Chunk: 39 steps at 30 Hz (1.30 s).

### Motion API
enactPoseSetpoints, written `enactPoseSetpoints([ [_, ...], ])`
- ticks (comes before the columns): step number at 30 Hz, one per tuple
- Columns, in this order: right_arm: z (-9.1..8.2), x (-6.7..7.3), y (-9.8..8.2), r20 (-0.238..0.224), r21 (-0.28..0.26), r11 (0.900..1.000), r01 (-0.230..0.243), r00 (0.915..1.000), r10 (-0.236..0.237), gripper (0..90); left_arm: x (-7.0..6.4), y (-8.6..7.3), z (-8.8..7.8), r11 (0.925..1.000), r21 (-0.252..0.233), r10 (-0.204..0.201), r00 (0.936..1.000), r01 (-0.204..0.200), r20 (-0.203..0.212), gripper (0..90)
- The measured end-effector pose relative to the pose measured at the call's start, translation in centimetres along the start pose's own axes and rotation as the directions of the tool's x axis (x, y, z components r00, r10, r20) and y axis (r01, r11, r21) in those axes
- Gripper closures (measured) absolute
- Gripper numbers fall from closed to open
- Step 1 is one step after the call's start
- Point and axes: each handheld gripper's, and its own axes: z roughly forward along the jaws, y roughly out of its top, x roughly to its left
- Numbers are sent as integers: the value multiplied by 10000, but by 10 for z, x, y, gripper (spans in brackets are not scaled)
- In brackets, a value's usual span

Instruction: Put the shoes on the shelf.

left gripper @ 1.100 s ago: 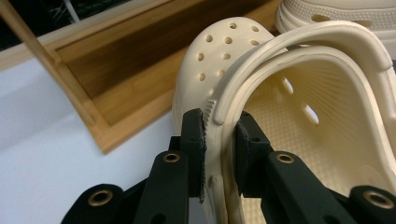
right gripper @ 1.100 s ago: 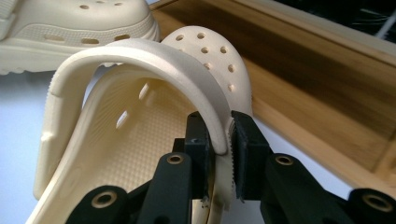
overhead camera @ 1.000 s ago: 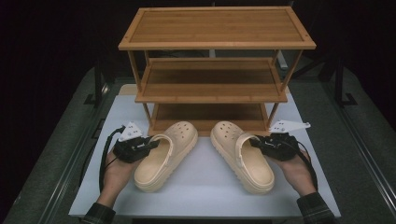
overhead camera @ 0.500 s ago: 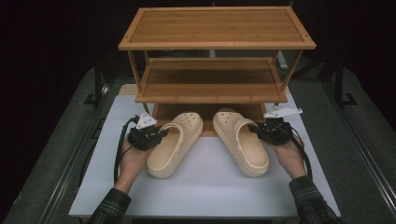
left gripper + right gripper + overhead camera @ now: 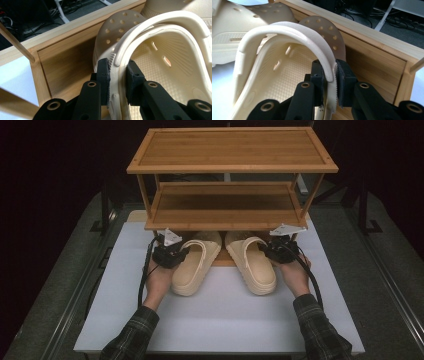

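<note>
Clogs sat side by side on the white table (image 5: 225,320), toes pushed under the lowest shelf of the bamboo shoe rack (image 5: 230,215), and you had one in each tool. At the left of the high view, your left hand (image 5: 159,280) held the left gripper (image 5: 181,253), whose jaws were clenched on the outer side wall of the left clog (image 5: 195,267); in the left gripper view the two black pads pinched that cream rim (image 5: 117,75) from inside and outside, just where the heel strap (image 5: 160,27) meets the side, with the perforated toe lying over the bottom board of the rack (image 5: 65,62). The right clog (image 5: 252,262) lay just beside its partner, near it without clearly touching, heel toward you and toe in the shadow beneath the shelf. Your right hand (image 5: 295,275) carried the right gripper (image 5: 264,251), and its jaws were likewise closed on the shoe's outer side wall; in the right gripper view the pads gripped the rim and the strap's end (image 5: 329,72) between them, with the wooden bottom shelf (image 5: 374,60) just past the toe. Cables trailed back from both tools along your plaid sleeves.
</note>
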Motion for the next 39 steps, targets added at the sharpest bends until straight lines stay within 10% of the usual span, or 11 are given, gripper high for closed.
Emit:
enactPoseSetpoints([
  [21,22,7,-1,705,185,9998,86,9975,-99,763,-20,5,26,9999,-134,15,9985,-23,-546,725],
  [29,11,1,-2,49,181,9993,-327,9995,326,493,-13,5,15,9998,91,-175,9995,173,259,442],
  [39,-23,-4,-19,-1180,289,9937,-1081,9868,1108,163,3,-13,-31,9987,-40,-484,9781,502,2026,162],
])
